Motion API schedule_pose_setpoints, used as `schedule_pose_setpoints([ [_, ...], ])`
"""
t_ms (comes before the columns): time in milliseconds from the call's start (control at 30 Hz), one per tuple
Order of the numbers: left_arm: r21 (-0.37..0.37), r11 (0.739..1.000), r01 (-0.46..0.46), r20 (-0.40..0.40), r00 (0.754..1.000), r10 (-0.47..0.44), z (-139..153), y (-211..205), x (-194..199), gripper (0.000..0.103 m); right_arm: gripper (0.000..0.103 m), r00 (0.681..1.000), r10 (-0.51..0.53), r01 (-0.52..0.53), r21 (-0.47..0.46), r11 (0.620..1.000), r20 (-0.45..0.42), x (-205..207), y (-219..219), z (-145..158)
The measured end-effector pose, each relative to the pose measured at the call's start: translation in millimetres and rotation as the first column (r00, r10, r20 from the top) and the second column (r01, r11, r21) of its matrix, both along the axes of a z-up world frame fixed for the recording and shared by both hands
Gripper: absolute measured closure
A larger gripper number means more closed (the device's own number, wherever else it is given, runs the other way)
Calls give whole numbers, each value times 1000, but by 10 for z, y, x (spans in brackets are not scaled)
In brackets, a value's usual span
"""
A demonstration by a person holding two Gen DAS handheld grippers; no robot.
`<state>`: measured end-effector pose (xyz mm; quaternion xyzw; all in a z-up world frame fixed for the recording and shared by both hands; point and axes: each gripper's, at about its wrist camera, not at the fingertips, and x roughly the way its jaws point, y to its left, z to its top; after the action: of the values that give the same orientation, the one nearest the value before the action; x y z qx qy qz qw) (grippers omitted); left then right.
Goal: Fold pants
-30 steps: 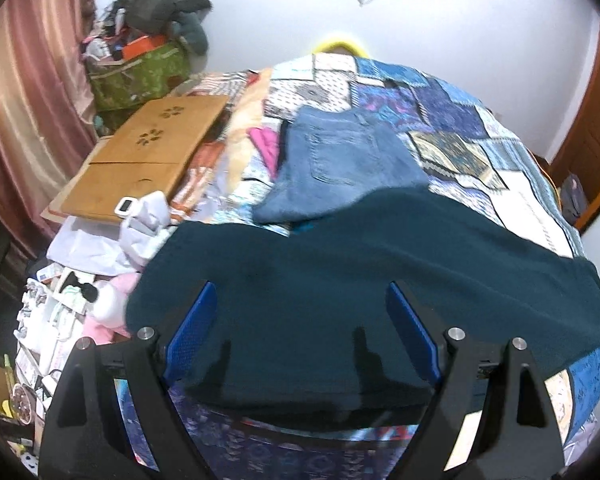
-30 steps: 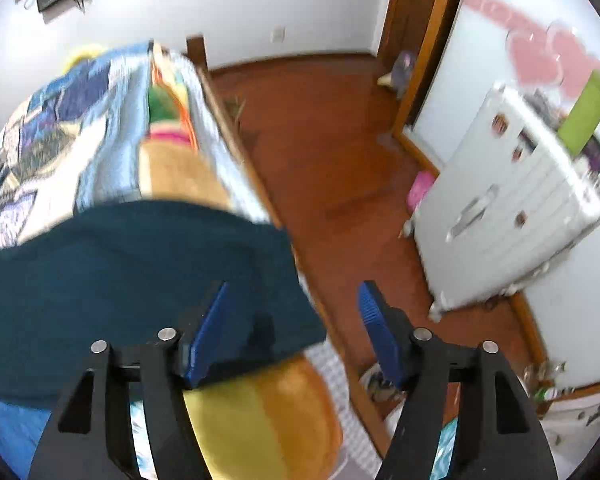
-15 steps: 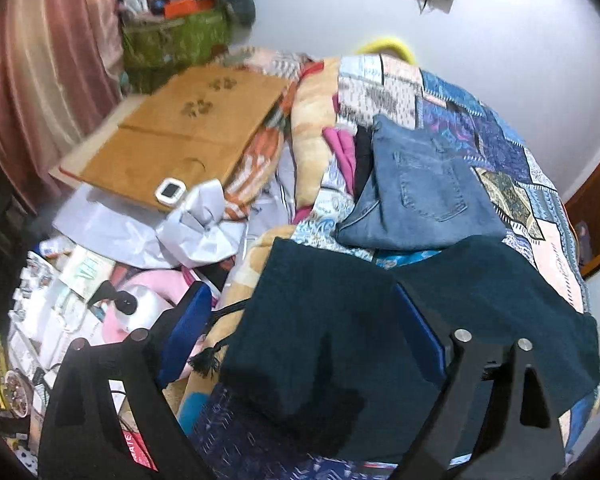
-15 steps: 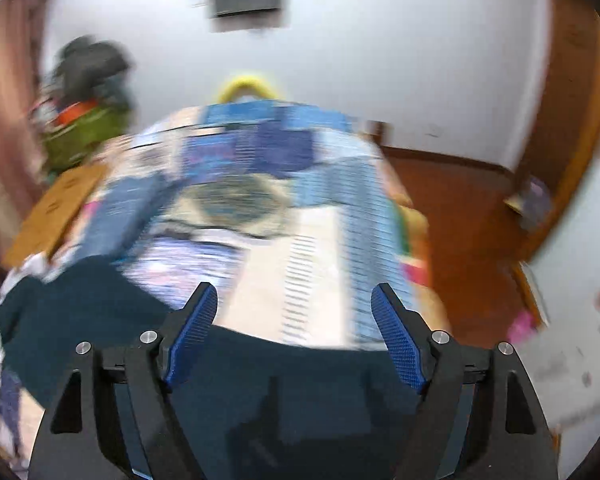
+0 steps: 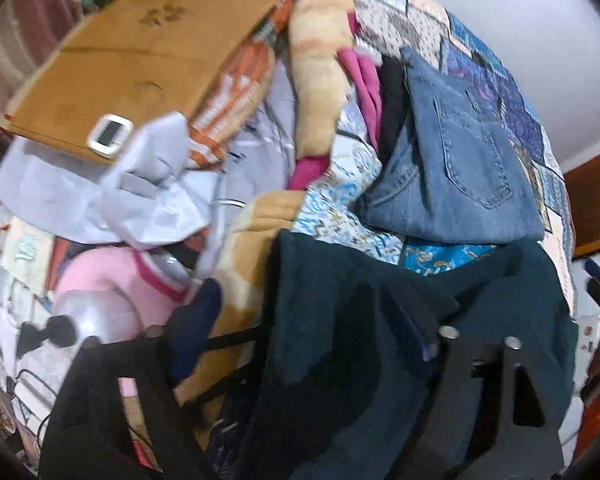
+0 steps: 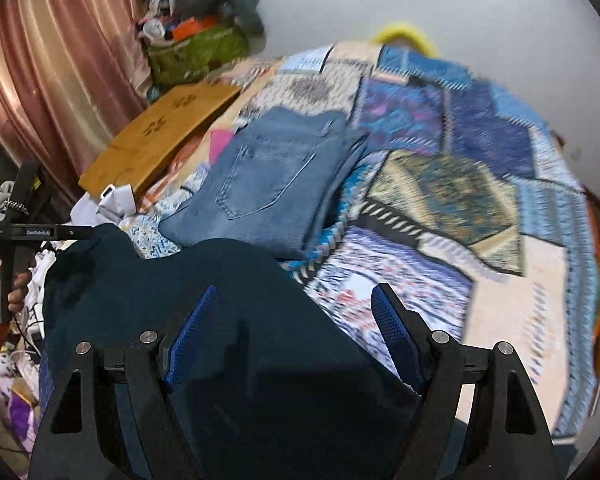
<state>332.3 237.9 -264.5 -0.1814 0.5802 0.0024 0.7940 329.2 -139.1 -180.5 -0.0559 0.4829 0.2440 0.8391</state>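
Both tongs — left tongs [image 5: 312,332] and right tongs [image 6: 296,332] — are hanging released over the dark teal pants [image 6: 228,320] at the bed [image 6: 500,312] edge; each should be pinching one corner squarely.

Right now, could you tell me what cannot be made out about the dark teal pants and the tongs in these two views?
- Left wrist view: the dark teal pants run off the bottom edge, so their full shape is cut off.
- Left wrist view: the left tongs are dark and motion-blurred; contact with the cloth is unclear.
- Right wrist view: the right tongs cover the pants' near edge.
- Right wrist view: the folded jeans are blurred, fold lines unclear.
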Motion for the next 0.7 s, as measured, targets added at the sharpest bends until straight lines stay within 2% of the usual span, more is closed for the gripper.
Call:
schedule_pose_setpoints([
  [67, -61, 998, 35, -26, 999, -36, -99, -47, 70, 33, 28, 998, 3, -2, 5, 1000, -56, 129, 74, -116],
  [100, -72, 997, 42, -33, 998, -45, -122, -63, 92, 41, 29, 997, -2, 2, 7, 1000, -80, 190, 102, -178],
  [167, -100, 993, 56, -56, 997, -62, -219, -124, 122, 60, 35, 991, -6, 7, 5, 1000, -137, 282, 165, -309],
  [200, -119, 992, 53, -58, 997, -60, -254, -134, 116, 83, 43, 987, -1, 2, 6, 1000, -164, 312, 200, -359],
  [233, -133, 990, 46, -55, 997, -54, -270, -143, 101, 91, 49, 982, 5, -4, 2, 1000, -189, 333, 229, -416],
  [267, -121, 992, 38, -36, 998, -43, -258, -152, 74, 91, 53, 979, 10, -8, 9, 1000, -204, 344, 254, -449],
  [333, -85, 996, 31, 11, 999, -31, -194, -158, 12, 94, 72, 976, 30, -21, 42, 999, -215, 333, 287, -453],
  [433, -10, 1000, -25, 80, 996, 25, -61, -118, -99, 94, 91, 980, 56, -50, 35, 998, -190, 279, 366, -419],
  [467, 8, 999, -45, 94, 995, 44, -20, -77, -132, 94, 93, 985, 73, -73, 8, 997, -156, 220, 415, -400],
  [600, 4, 995, -99, 140, 985, 97, 106, 76, -181, 92, 98, 992, 122, -124, -99, 987, -33, 36, 535, -368],
  [700, 45, 995, -88, 118, 990, 82, 25, 47, -87, 90, 98, 994, 108, -111, -117, 987, -27, 32, 524, -374],
])
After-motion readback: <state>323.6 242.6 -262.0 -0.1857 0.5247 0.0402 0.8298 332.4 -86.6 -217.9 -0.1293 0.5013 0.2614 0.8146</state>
